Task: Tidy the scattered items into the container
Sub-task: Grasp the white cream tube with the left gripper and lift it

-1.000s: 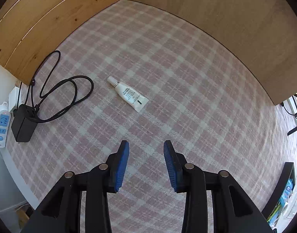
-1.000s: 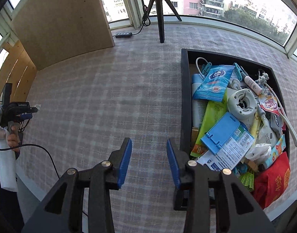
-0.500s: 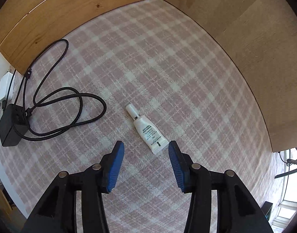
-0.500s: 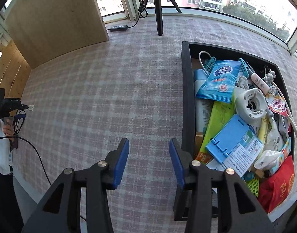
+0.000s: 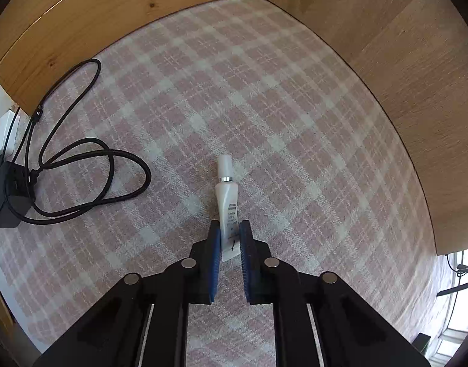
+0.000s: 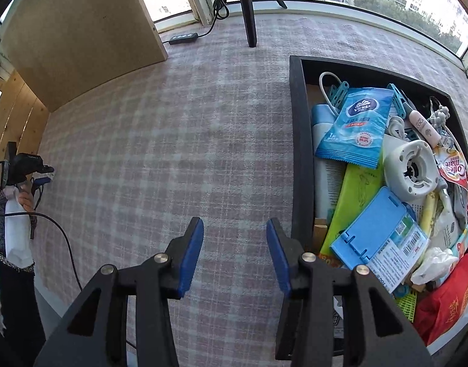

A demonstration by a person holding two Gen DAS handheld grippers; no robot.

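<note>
Pink-and-cream checked cloth (image 5: 264, 98) covers the work surface, and on it lies a small white tube (image 5: 227, 195), cap pointing away from the camera. The left gripper (image 5: 228, 238) has its blue pads pinched on the tube's flat crimped end — the body and cap stick out beyond the pads. A looped black cable (image 5: 90, 180) lies well apart to one side. The right gripper (image 6: 234, 244) hangs with its jaws spread and nothing between them, just beside the black container (image 6: 296, 153), which is already heaped with packets and oddments. The grip sits far back on a soft, tapering tail, so the tube could pivot or slip out on the lift — and dropped onto that heap it might slide off.
</note>
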